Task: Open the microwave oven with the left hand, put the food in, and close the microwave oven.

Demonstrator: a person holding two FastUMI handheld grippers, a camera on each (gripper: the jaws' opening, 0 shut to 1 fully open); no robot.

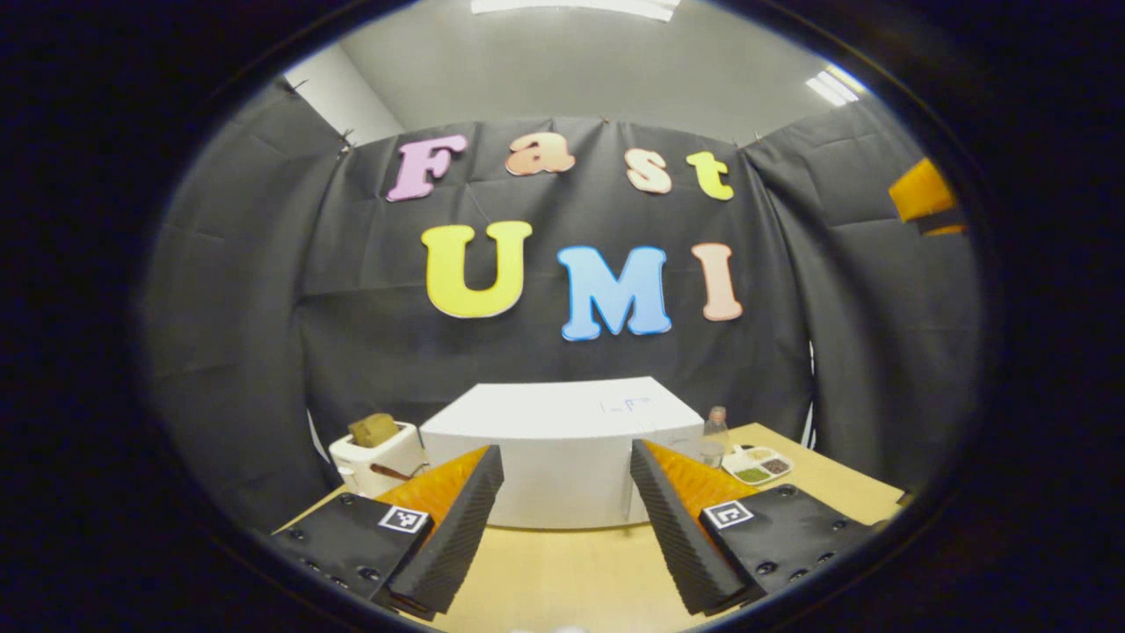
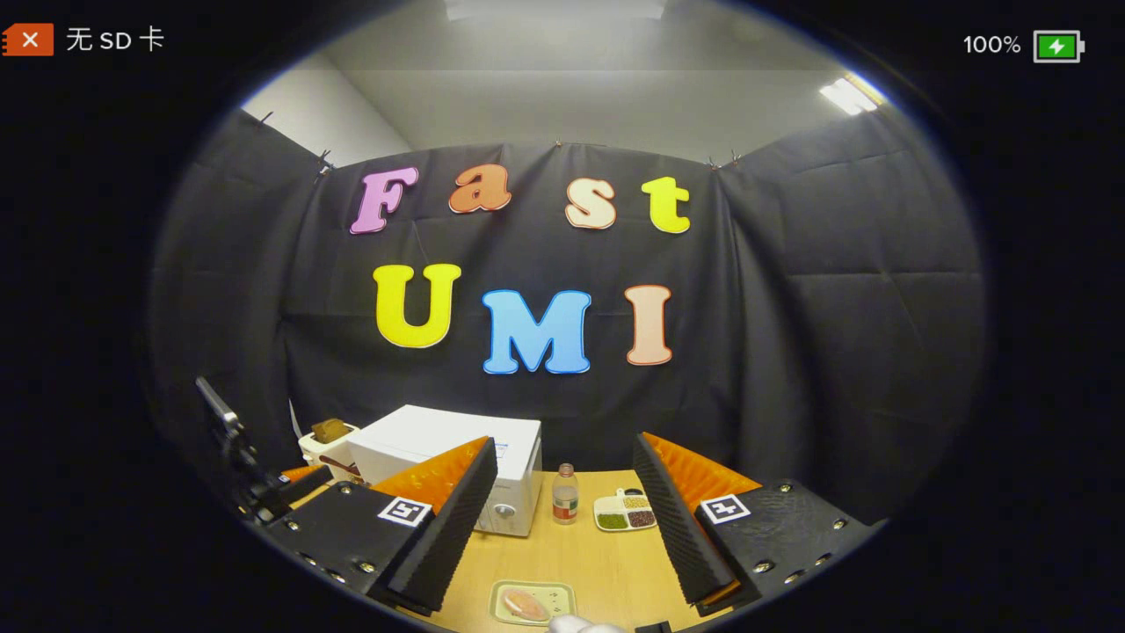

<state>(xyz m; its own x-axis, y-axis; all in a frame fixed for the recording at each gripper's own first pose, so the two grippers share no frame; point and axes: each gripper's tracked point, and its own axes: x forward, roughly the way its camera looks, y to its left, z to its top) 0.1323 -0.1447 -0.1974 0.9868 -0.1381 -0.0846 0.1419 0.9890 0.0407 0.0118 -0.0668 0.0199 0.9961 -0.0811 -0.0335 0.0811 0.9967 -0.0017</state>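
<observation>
A white microwave (image 1: 562,418) stands on the wooden table with its door shut, straight ahead of my left gripper (image 1: 565,450). That gripper is open with nothing between its fingers, well short of the microwave. In the right gripper view the microwave (image 2: 457,457) stands left of centre. The food, a brownish piece on a pale green tray (image 2: 532,604), lies on the table low in that view. Above it my right gripper (image 2: 564,450) hangs open and holds nothing. The left gripper (image 2: 242,462) shows dark at the far left.
A white toaster (image 1: 378,457) with a brown slice in it stands left of the microwave. To its right stand a small bottle (image 2: 565,495) and a divided dish (image 2: 626,512) with beans. The table (image 1: 562,571) ends at the black cloth wall.
</observation>
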